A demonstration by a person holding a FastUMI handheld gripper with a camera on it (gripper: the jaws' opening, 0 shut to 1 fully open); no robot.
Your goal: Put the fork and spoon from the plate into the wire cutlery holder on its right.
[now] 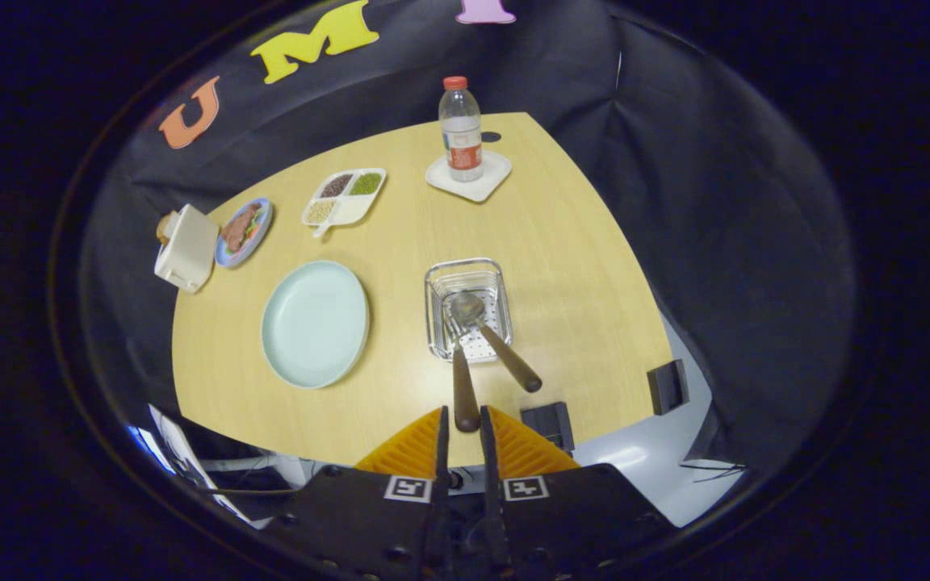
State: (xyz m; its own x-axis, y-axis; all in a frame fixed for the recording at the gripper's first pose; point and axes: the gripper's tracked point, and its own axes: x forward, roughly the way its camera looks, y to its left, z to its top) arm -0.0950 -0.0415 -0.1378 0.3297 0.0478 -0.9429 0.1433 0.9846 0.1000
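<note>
No text on the bottle (461,129) label can be read.

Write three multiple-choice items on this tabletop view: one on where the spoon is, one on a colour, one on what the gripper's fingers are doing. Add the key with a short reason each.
1. Where is the spoon?
A. on the plate
B. head inside the wire cutlery holder
C. beside the bottle

2. What colour is the cap of the bottle?
A. red
B. blue
C. white

3. What is the gripper doing?
A. open above the plate
B. shut on the spoon
C. closed on the handle end of the fork

Key: 1 B, its head lies in the wire cutlery holder with the handle leaning out over the near rim. 2 A, the cap is plainly red. 3 C, both fingers press the dark handle end of the fork, whose tines are in the holder; the plate is bare.
</note>
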